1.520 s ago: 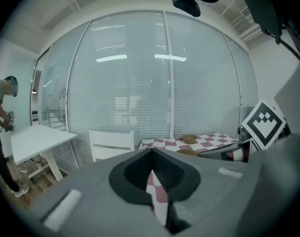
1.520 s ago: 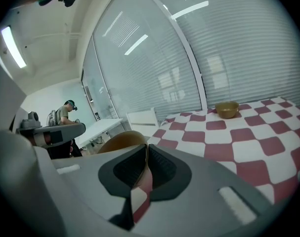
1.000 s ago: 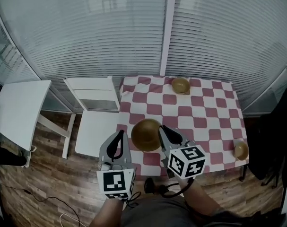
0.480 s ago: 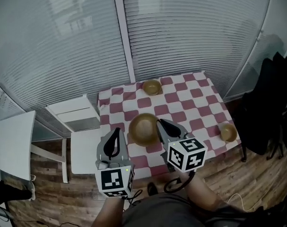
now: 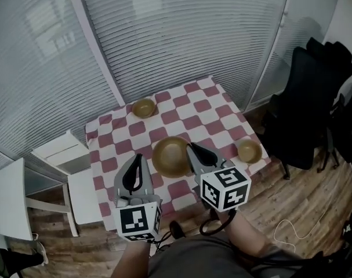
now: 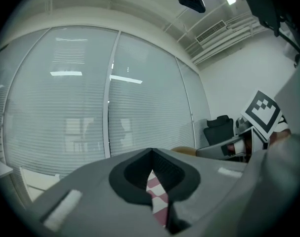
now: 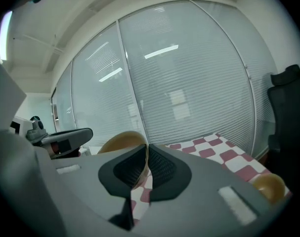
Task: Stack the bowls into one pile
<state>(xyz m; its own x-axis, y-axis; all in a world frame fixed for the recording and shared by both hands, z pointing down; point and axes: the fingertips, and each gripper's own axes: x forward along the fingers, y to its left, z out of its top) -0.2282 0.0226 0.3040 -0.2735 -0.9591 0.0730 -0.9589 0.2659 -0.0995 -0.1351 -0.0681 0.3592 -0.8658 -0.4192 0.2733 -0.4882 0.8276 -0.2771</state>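
Now my view and both hands have swung round, and the big bowl (image 5: 171, 156) stays pinched by its rim in my right gripper (image 5: 194, 150) over the tabletop (image 5: 187, 113). It is probably headed for the small bowl (image 5: 249, 150) at the near right corner. Another small bowl (image 5: 144, 108) sits mid far edge. My right gripper tips slightly down, while my left gripper (image 5: 136, 160) points level, closed and empty.
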